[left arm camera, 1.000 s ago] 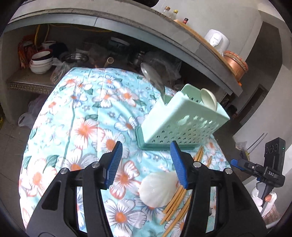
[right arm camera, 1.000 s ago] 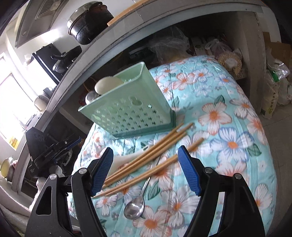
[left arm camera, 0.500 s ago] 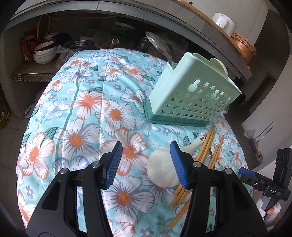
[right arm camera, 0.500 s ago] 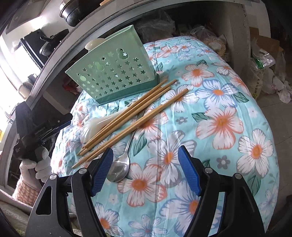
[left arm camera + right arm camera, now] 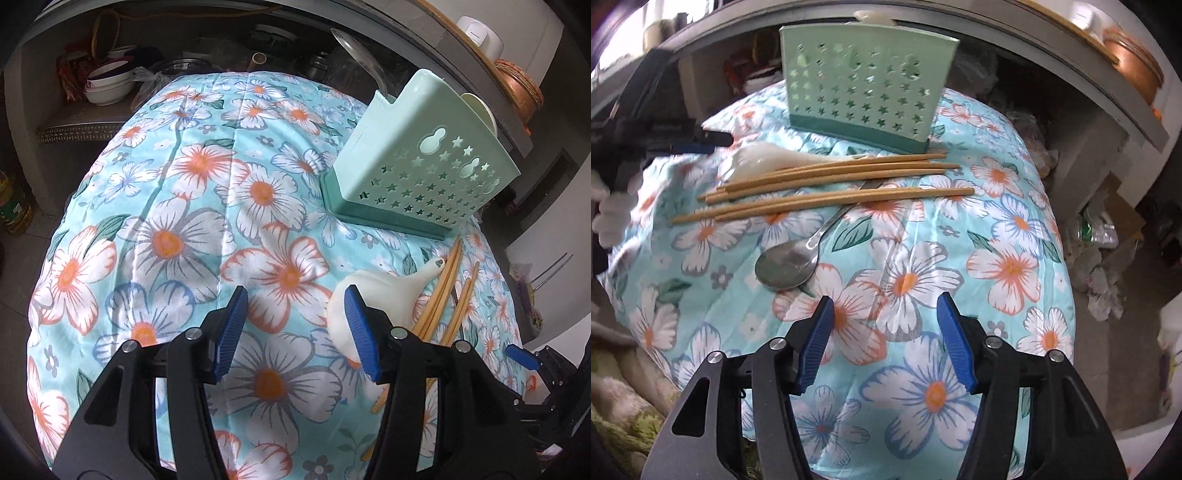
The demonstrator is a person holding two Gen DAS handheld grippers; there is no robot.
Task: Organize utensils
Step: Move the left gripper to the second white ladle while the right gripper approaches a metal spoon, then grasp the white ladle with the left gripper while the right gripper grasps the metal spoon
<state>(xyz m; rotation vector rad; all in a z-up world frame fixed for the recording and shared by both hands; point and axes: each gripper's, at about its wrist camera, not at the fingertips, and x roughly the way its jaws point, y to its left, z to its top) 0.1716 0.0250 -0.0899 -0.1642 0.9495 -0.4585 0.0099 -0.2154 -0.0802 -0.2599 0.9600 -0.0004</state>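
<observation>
A mint-green perforated utensil holder [image 5: 424, 173] [image 5: 864, 81] stands on the floral tablecloth [image 5: 166, 206], with a metal ladle-like spoon [image 5: 354, 48] and a pale spoon sticking out of it. In front of it lie several wooden chopsticks [image 5: 831, 184] [image 5: 443, 288], a white ceramic spoon [image 5: 376, 295] [image 5: 761, 158] and a metal spoon [image 5: 790, 264]. My left gripper [image 5: 295, 325] is open over the cloth, its right finger beside the white spoon's bowl. My right gripper [image 5: 884, 332] hovers short of the metal spoon. Its jaws are closing with nothing between them.
Under the counter behind the table, a shelf holds stacked bowls [image 5: 107, 85] and pots. A copper pot [image 5: 517, 85] sits on the counter. Plastic bags [image 5: 1100, 251] lie on the floor to the right. The round table drops off on all sides.
My left gripper sank toward the cloth, bringing the white spoon beside its right finger. My right gripper rolled and moved along; the chopsticks now run sideways, and its jaws have narrowed.
</observation>
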